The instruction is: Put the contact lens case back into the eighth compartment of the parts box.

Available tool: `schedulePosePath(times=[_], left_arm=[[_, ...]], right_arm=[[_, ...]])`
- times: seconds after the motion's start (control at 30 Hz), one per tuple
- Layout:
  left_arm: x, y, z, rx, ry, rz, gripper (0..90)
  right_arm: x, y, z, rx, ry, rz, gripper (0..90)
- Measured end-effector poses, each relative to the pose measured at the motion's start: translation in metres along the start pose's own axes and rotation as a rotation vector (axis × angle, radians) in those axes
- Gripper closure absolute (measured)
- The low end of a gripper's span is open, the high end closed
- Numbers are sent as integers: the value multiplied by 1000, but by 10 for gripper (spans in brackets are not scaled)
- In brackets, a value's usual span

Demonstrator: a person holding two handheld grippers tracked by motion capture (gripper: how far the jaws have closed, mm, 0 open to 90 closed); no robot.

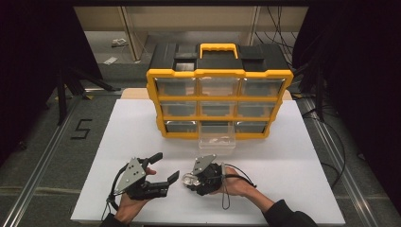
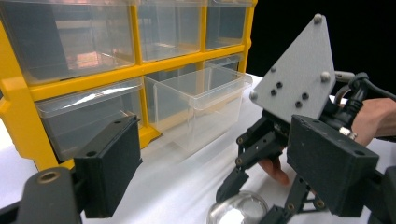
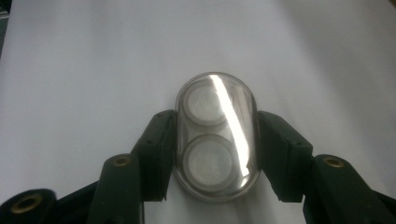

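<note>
Both black pads of the right gripper point(image 3: 215, 154) clamp a clear oval case point(image 3: 215, 137) near the table's point(image 1: 283, 161) front edge. Left gripper point(image 1: 166, 166) hangs open. Squeeze gently and lift level toward the pulled-out drawer point(image 1: 216, 140).

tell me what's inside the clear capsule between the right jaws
The clear capsule holds two round white discs, one above the other in the right gripper view. A bright glare streak crosses its lid, so any markings on the discs cannot be read, and the jaws cover its sides.
</note>
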State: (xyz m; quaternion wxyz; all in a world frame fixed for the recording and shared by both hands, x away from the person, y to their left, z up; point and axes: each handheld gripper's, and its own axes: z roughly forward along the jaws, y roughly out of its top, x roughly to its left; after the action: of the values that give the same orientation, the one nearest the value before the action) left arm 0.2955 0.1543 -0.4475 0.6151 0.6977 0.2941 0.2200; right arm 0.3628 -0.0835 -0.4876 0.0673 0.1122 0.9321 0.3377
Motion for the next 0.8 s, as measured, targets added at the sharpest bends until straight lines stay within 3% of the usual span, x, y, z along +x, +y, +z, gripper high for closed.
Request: schedulePosePath(times=[0.8], left_arm=[[-1,0,0,0,-2,0,173]], right_arm=[[-9,17,-59,-160,-72,37,496]])
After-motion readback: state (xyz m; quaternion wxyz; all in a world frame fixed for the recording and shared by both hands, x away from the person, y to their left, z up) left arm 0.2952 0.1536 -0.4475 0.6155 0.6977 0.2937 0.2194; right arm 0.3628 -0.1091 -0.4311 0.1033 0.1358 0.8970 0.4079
